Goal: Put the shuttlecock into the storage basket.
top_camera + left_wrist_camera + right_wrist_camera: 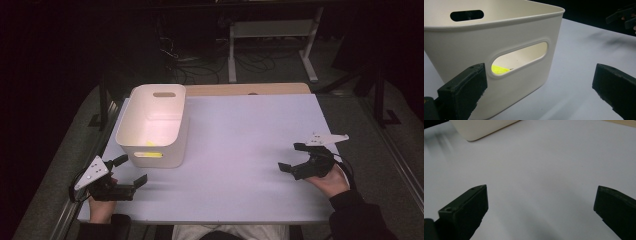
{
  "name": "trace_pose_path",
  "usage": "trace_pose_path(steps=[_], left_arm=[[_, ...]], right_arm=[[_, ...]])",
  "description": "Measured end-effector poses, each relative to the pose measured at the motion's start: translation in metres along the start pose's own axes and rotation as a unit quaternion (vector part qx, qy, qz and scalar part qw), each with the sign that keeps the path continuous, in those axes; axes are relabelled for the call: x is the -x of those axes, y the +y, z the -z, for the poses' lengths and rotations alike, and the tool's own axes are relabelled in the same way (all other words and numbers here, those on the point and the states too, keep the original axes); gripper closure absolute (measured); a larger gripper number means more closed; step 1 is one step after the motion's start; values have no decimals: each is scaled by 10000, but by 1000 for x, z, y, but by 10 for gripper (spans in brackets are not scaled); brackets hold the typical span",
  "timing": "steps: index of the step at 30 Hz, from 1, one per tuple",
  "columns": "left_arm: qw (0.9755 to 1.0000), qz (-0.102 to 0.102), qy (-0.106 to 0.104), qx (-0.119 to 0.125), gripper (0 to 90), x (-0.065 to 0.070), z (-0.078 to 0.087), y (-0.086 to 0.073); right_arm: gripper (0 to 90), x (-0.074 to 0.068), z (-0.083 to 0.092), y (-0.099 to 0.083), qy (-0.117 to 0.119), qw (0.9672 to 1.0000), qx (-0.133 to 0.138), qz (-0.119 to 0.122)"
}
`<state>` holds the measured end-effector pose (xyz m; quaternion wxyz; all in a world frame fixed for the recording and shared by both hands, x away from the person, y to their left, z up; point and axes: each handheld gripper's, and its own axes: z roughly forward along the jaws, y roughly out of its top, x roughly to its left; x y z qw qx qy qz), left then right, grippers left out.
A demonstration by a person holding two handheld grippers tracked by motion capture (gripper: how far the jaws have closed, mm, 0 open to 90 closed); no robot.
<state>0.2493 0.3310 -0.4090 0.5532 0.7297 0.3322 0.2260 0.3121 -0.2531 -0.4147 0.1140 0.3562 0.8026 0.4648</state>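
A cream plastic bin point(152, 125) with handle slots stands at the left of the white table point(240, 145). A yellow thing point(150, 144) lies inside it and shows through the near slot point(499, 69). My left gripper point(131, 170) is open at the front left, just short of the bin's near wall point(506, 50), holding nothing. Near the table's right edge my right gripper point(292, 157) is open and empty, its jaws over bare table point(541, 190). The bin's corner point(481, 127) sits far off in the right gripper view.
A strip of wooden tabletop point(250, 89) runs behind the white sheet. Beyond it stand a white table frame point(270, 30) and cables on the dark floor. The other gripper point(624, 17) shows far off in the left gripper view.
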Motion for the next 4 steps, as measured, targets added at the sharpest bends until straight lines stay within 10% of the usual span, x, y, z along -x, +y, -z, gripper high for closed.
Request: trace_pose_path(steps=[4], left_arm=[[10000, -5, -9, -11, 0, 0, -1, 0]], right_arm=[[0, -1, 2, -4, -46, 10000, -16, -16]])
